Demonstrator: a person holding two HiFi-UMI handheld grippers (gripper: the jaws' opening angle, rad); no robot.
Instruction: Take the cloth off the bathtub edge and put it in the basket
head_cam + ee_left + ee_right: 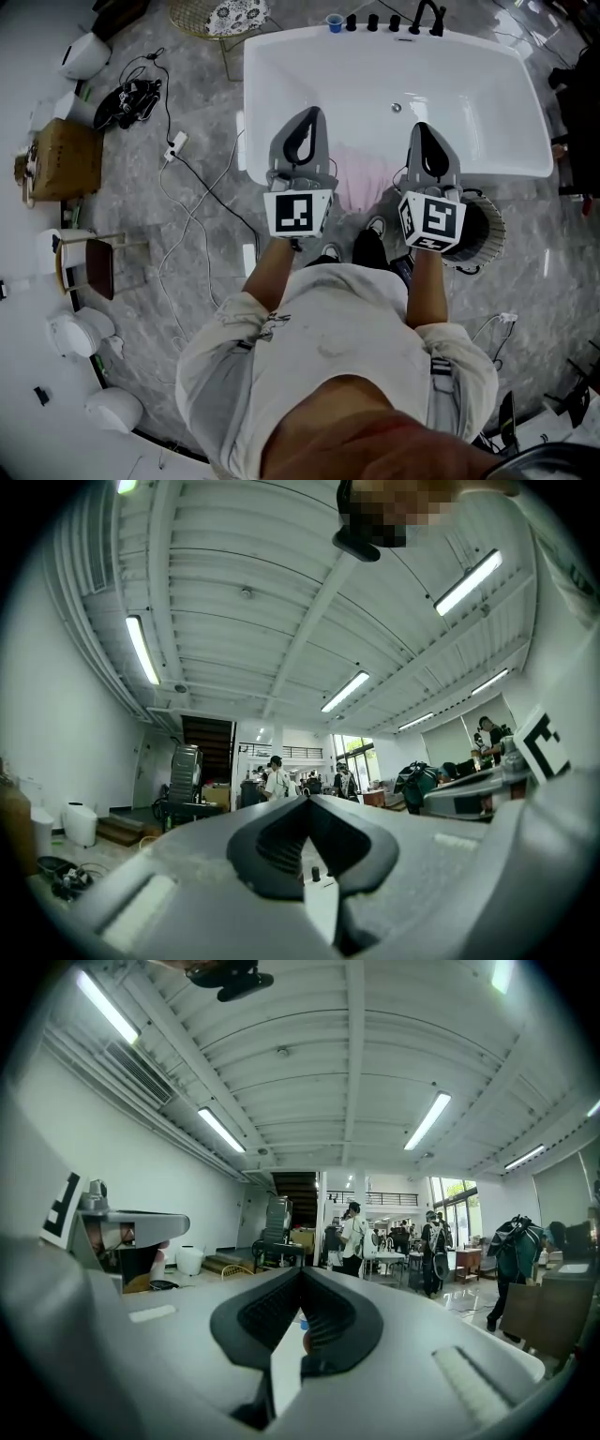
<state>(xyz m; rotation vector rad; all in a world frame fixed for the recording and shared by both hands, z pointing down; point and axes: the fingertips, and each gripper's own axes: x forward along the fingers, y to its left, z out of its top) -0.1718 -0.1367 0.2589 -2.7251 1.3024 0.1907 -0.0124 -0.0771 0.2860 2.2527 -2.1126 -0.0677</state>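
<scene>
A pale pink cloth [361,178] hangs over the near edge of the white bathtub [536,141], in the head view between my two grippers. Over that near edge my left gripper [307,114] points across the tub, shut with nothing in it. My right gripper [420,128] is held beside it, to the right of the cloth, also shut and empty. A dark round basket [487,230] with a woven rim stands on the floor by the tub, partly hidden under my right gripper. Both gripper views look level into the hall: left gripper [306,799], right gripper [302,1271].
Black taps [427,17] and a blue cup [335,22] stand on the tub's far rim. Cables [187,216] trail over the grey floor at left, near a cardboard box [66,159] and a stool [89,262]. Several people [354,1232] stand far off in the hall.
</scene>
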